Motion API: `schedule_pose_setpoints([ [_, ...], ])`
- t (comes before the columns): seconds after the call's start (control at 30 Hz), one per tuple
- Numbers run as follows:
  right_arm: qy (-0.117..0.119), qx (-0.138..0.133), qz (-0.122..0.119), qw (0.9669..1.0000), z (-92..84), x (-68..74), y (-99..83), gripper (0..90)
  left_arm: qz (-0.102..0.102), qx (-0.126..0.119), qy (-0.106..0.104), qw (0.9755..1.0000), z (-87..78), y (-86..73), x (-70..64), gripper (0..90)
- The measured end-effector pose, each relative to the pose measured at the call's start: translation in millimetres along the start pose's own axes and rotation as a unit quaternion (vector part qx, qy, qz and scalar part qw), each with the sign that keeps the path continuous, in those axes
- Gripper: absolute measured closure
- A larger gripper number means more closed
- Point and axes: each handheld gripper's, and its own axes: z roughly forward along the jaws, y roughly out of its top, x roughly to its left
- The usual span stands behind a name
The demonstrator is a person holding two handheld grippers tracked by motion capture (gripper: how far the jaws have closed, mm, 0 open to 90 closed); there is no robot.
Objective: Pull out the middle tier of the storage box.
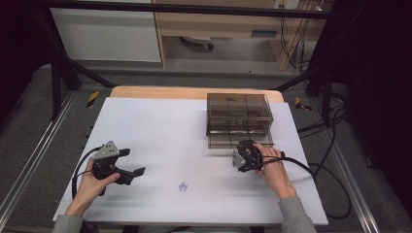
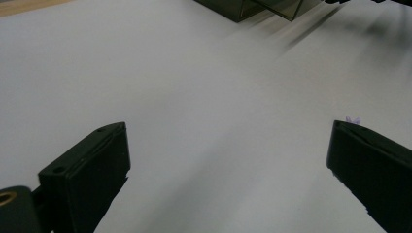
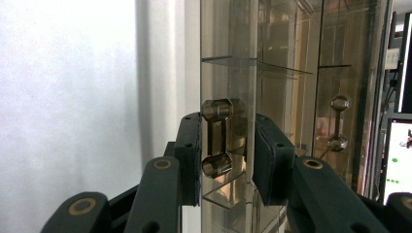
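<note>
We have the right tool (image 1: 245,156) at the front of the smoky clear drawer box (image 1: 238,108), which stands toward the far right of the table (image 1: 155,126). The lower drawer (image 1: 240,140) is already out a little toward us. In the right gripper view the two black jaws sit either side of its handle (image 3: 216,138), a short clear bar with a knob at each end. The left jaw looks pressed to the handle; whether the right one touches it we cannot tell, so we judge the grip as closed on the handle or very nearly so. We hold it turned on its side so that the jaws straddle the bar, which gives us a straight pull or push along the drawer's travel.

Our left tool (image 1: 127,164) rests low over the table at the near left, well apart from the box, jaws wide apart with nothing between them. We keep it there ready for the small lilac star-shaped piece (image 1: 182,186), which lies on the bare table near the front, between the two hands; in the left gripper view it peeks over the right jaw tip (image 2: 353,120).

Nothing lies between the star and the drawer. A second handle (image 3: 338,123) shows deeper through the box, clear of our grip. The cable (image 1: 316,172) trails off to the right, out of the path.
</note>
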Motion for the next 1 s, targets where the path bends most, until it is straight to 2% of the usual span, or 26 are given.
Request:
schedule_pose_setpoints([
  [0.33, 0.0, -0.011, 0.003, 0.9999, -2.1, -1.5, -1.1, 67.7, 0.0, 0.0, 0.0, 1.0, 0.1, 0.2, -0.4, 1.7],
  [0.63, 0.003, -0.007, -0.002, 1.0, 0.0, 0.0, -0.2, 66.5, 0.0, -0.001, -0.001, 1.0, -0.1, 0.1, -0.2, 1.7],
  [1.0, 0.002, -0.007, 0.008, 0.9999, -0.2, -1.0, -0.7, 61.9, 0.0, -0.001, -0.001, 1.0, 0.1, 0.1, -0.3, 1.7],
])
